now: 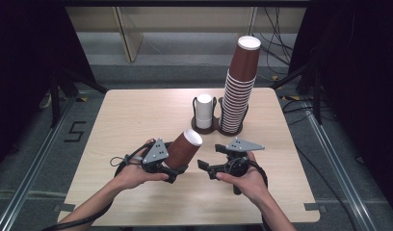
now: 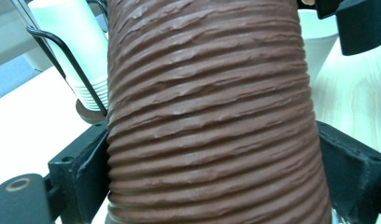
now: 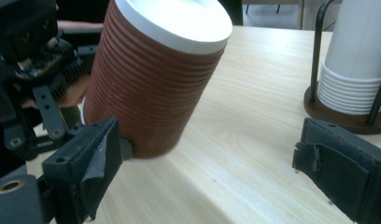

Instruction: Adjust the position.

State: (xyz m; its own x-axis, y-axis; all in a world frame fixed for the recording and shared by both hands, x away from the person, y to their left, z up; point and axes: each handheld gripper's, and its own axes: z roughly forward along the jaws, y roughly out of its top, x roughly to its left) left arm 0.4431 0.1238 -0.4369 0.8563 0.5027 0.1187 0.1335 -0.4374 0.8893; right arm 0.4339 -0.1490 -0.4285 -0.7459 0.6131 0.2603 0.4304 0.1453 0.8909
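Currently the left gripper [image 1: 171, 169] sits at about 7 o'clock on the table [image 1: 137, 115], clamped on a brown ribbed cup [image 1: 182, 149]. In the left gripper view the cup [image 2: 212, 112] stands between the two black jaws, and both pads press against its ribbed wall (contact on either side is plain). The cup is upside down and tilted: its white bottom points toward 1 o'clock in the high view, its mouth end back at the gripper. It is lifted off the tabletop, as far as the high view lets me judge.

The right gripper [image 1: 208, 164] lies at roughly 5 o'clock on the table, just beside the cup, its jaws pointing toward 9 o'clock. In the right gripper view the jaws stand apart with bare wood between them; the near pad [image 3: 93, 158] is right at the cup's [image 3: 151, 88] lower edge, whether touching I cannot tell. Nothing is gripped.

Toward 12 o'clock, well apart from both hands, a dark wire holder [image 1: 204, 129] carries a short stack of white cups [image 1: 203, 110]. Just beside it at 3 o'clock rises a tall stack of brown cups [image 1: 239, 86], leaning slightly toward 1 o'clock (its top cup also shows a white bottom). The white stack [image 3: 354, 60] and its holder base [image 3: 328, 114] appear again in the right gripper view at 2 o'clock.
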